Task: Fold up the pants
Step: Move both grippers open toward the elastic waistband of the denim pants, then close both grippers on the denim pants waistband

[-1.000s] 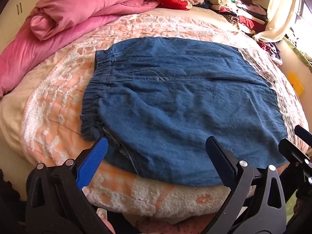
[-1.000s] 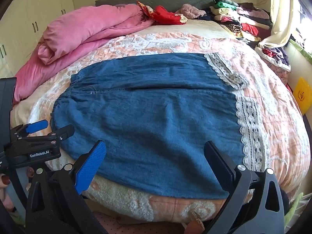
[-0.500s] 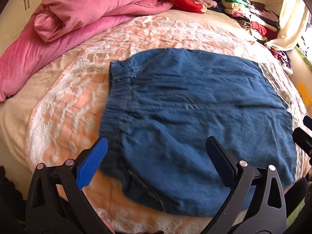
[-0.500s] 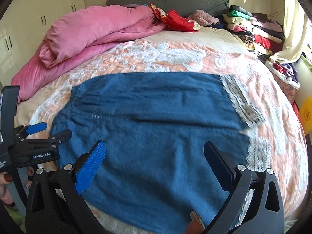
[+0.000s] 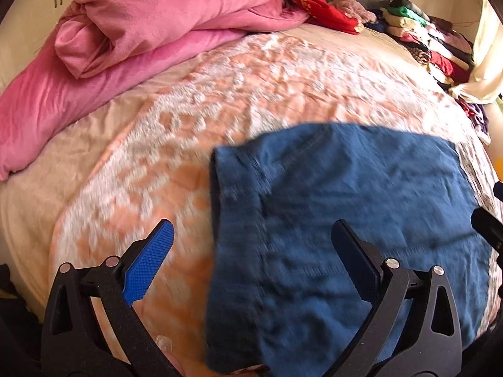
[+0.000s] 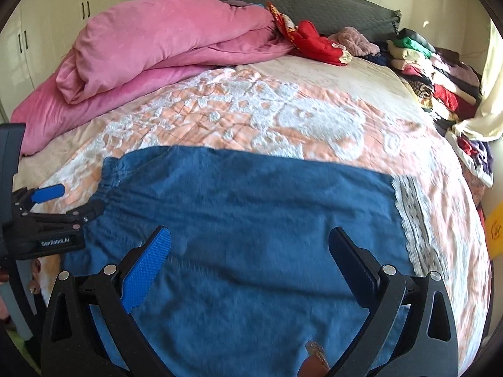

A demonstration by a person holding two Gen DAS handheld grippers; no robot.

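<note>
The denim pants (image 6: 245, 220) lie flat across the bed (image 6: 283, 116), filling the lower centre of both views. The left gripper (image 5: 248, 251) and right gripper (image 6: 250, 251) hover with fingers spread, grasping nothing. Pinching only the top layer risks a crooked, bunched fold; the gathered waistband (image 6: 108, 188) may slip free.

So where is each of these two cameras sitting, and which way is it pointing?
Left wrist view: sits on the left tool, looking forward over the waistband end of the blue pants and the quilted bedspread; its own two open fingers show.
Right wrist view: sits on the right tool, looking across the pants toward the lace hem; its open fingers show, and the left tool at the left edge.
Both share: the pants, the pink duvet, the stacked clothes.
</note>
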